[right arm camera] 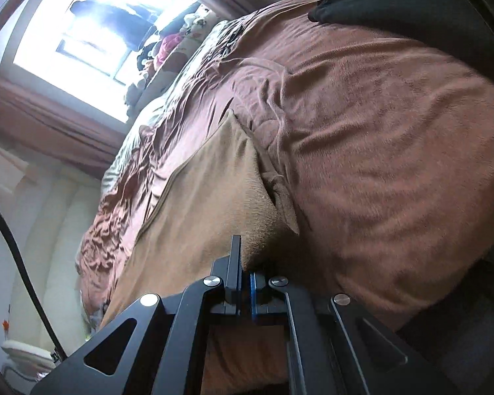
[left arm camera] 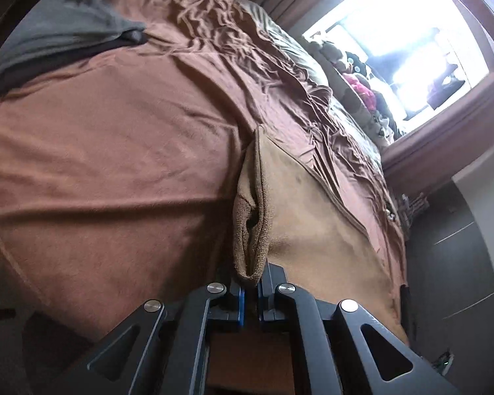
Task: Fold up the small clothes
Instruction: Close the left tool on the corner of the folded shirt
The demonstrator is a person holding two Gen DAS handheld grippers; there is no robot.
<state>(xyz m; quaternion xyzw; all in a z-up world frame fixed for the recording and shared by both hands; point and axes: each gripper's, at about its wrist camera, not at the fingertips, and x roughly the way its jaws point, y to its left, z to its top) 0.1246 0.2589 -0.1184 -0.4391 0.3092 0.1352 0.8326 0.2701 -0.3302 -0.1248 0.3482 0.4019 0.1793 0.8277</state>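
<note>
Left tool (left arm camera: pixel 251 291): clenched on a rolled hem of the tan garment (left arm camera: pixel 299 204), which bunches between its blue-edged pads and rises ahead of the tips.

Right tool (right arm camera: pixel 245 283): clenched on another edge of the same tan garment (right arm camera: pixel 207 197); cloth pinched between the two pads, one finger (right arm camera: pixel 235 256) standing farther forward than the other.

Tan garment: small, soft, fleecy; held at two edges, its body spread ahead of both tools over the bed.

Bed cover (left arm camera: pixel 115 164): reddish-brown blanket, smooth beside the tools, heavily wrinkled farther ahead.

Grey garment (left arm camera: pixel 59 33): lying on the bed, far ahead and to the left of the left tool.

Black garment (right arm camera: pixel 378 3): on the bed, far ahead and to the right of the right tool.

Window (right arm camera: pixel 98 29): bright, beyond the bed's far end, with soft toys (right arm camera: pixel 194 23) piled before it.
</note>
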